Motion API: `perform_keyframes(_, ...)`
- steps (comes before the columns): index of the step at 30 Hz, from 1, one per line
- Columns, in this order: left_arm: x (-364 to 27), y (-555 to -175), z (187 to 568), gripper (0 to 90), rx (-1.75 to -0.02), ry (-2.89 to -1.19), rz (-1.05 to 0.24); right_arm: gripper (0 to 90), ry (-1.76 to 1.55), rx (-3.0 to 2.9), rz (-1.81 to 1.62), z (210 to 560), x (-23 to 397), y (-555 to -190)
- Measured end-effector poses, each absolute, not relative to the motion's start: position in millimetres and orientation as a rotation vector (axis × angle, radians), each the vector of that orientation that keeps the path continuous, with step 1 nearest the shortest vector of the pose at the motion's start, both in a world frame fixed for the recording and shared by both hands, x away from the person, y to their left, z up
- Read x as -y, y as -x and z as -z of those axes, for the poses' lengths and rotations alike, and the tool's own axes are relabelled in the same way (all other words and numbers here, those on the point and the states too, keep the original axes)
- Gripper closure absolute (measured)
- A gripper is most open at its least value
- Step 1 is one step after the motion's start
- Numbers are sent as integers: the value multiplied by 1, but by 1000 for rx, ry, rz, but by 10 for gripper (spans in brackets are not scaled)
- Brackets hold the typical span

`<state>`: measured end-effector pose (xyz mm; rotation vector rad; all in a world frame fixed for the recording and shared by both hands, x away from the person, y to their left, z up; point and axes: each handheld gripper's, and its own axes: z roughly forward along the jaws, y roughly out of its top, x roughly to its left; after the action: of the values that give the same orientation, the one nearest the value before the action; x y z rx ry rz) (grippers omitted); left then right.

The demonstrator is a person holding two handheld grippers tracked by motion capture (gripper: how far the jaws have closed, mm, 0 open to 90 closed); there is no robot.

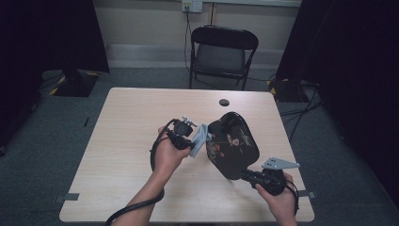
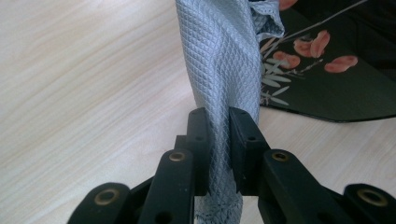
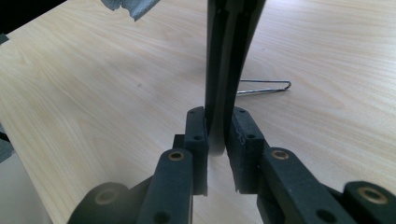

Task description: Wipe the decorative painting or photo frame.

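A black lacquered tray with a pink flower pattern is held tilted above the wooden table. My right gripper is shut on its near rim; in the right gripper view the thin dark tray edge stands upright between the jaws of the right gripper. My left gripper is shut on a grey woven cloth, which lies against the tray's left edge. Seen from the left gripper, the cloth rises out of the jaws beside the flowered tray.
A bent metal wire lies on the table behind the tray. The grey cloth's corner hangs at the top of the right gripper view. A round hole is in the table's far side, and a black folding chair stands beyond it.
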<state>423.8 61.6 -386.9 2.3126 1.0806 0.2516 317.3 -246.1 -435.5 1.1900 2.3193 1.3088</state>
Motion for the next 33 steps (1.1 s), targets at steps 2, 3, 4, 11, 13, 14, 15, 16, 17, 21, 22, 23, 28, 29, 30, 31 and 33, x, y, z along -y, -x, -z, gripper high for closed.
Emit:
perform_keyframes(2,-62,-423,390,795,-1081,-2317,-247,797,-1188,-2321,-1309,436,246,-318)
perform_keyframes(3,-62,-423,392,795,-1084,-2311,-240,797,-1189,-2321,-1309,435,246,-318)
perform_keyframes(4,-62,-423,394,795,-1087,-2313,-238,797,-1188,-2322,-1307,435,246,-318)
perform_keyframes(11,-63,-421,409,795,-1106,-2322,-207,797,-1186,-2325,-1310,436,247,-318)
perform_keyframes(13,-63,-421,413,795,-1112,-2320,-196,797,-1184,-2324,-1311,436,247,-318)
perform_keyframes(14,-63,-421,414,796,-1114,-2321,-193,797,-1185,-2325,-1311,436,247,-318)
perform_keyframes(15,-63,-421,416,795,-1114,-2323,-189,797,-1185,-2324,-1312,436,247,-318)
perform_keyframes(16,-63,-421,417,795,-1112,-2329,-189,797,-1187,-2324,-1312,436,247,-318)
perform_keyframes(17,-63,-421,418,795,-1117,-2327,-181,797,-1186,-2324,-1313,436,247,-318)
perform_keyframes(21,-62,-419,427,795,-1128,-2335,-162,797,-1185,-2324,-1314,436,247,-318)
perform_keyframes(22,-61,-418,430,795,-1127,-2339,-155,797,-1186,-2324,-1314,436,247,-318)
perform_keyframes(23,-61,-418,432,795,-1123,-2348,-148,797,-1185,-2325,-1315,436,247,-318)
perform_keyframes(28,-59,-413,441,796,-1131,-2352,-117,796,-1185,-2324,-1317,436,247,-318)
perform_keyframes(29,-59,-412,442,796,-1127,-2356,-109,797,-1185,-2324,-1317,436,247,-318)
perform_keyframes(30,-58,-411,443,795,-1125,-2357,-108,796,-1183,-2325,-1319,436,247,-318)
perform_keyframes(31,-58,-410,445,796,-1125,-2359,-100,796,-1184,-2323,-1320,436,247,-318)
perform_keyframes(33,-58,-408,448,796,-1123,-2365,-89,796,-1185,-2322,-1320,436,247,-318)
